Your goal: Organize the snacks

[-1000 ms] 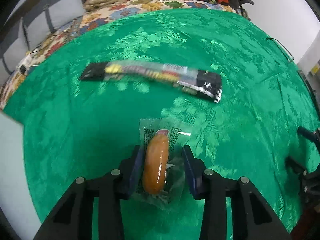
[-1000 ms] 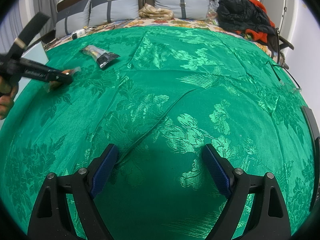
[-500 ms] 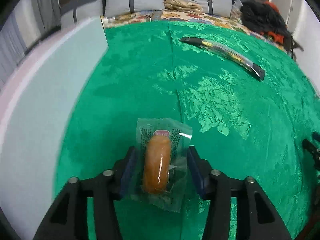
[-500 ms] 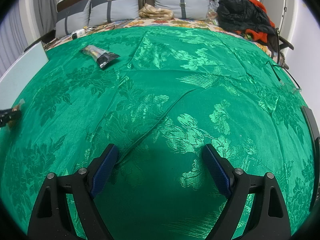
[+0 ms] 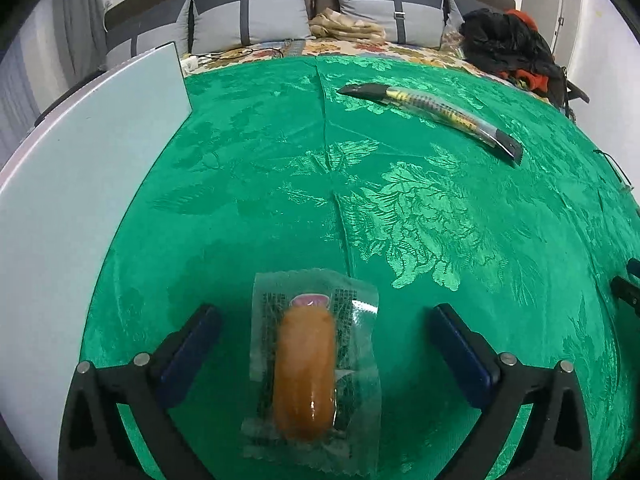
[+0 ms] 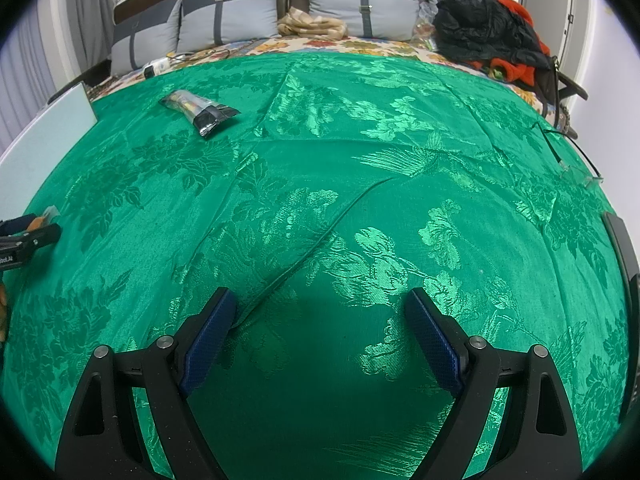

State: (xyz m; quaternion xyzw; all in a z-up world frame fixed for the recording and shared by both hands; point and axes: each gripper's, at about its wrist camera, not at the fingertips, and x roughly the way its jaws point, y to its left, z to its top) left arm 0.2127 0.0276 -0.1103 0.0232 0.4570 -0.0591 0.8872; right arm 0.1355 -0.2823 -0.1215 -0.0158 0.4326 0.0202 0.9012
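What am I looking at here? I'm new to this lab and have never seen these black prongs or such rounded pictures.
No robot here: a person holds a two-finger gripper in each hand, and a fisheye camera on each looks forward along its fingers, which bends the picture. In the left wrist view, the left gripper has just been opening; a small bun in a clear wrapper lies between its jaws, untouched by the pads. In the right wrist view, the right gripper is open and holds nothing. Everything lies on a green patterned cloth over a bed. Further off lies a long snack packet, and a pale board lies at the left edge.
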